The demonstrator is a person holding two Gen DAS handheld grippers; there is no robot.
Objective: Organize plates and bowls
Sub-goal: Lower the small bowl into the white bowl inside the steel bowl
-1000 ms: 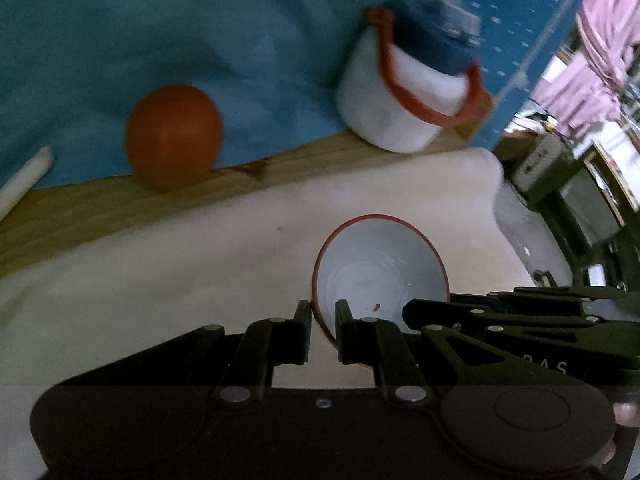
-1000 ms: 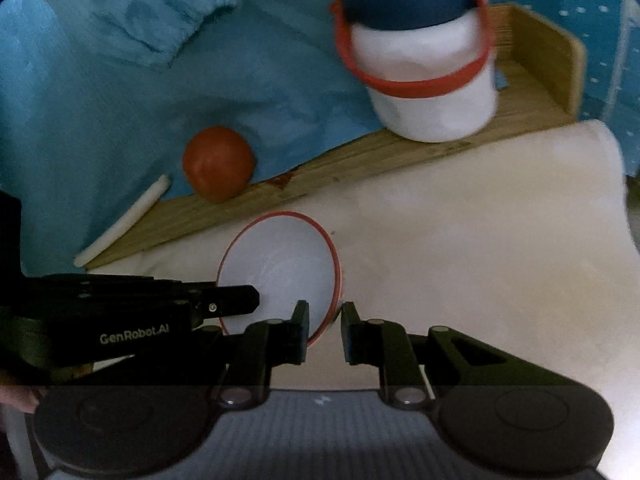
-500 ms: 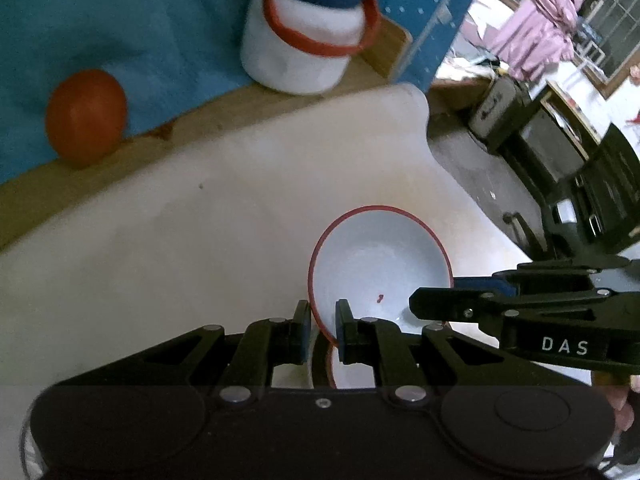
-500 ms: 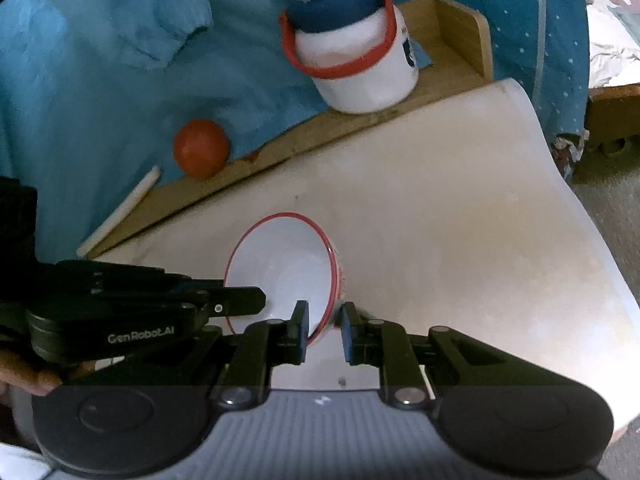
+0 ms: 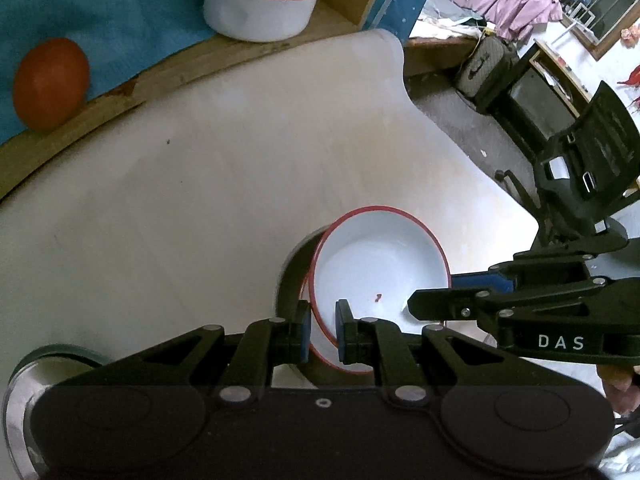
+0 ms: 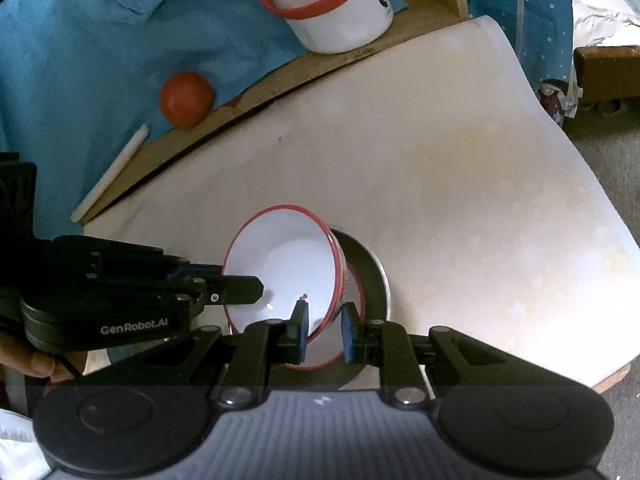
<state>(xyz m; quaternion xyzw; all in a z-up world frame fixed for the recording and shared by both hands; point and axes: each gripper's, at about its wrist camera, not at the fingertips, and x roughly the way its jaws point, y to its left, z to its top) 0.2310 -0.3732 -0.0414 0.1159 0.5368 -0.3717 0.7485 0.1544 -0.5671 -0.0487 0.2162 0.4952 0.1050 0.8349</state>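
While both tongs pinch opposite edges of the red-rimmed white bowl (image 5: 376,264), the left gripper (image 5: 322,330) clamps its near-left rim and the right gripper (image 6: 324,332) its right rim, holding it tilted just over a dark metal bowl (image 6: 370,276) beneath.
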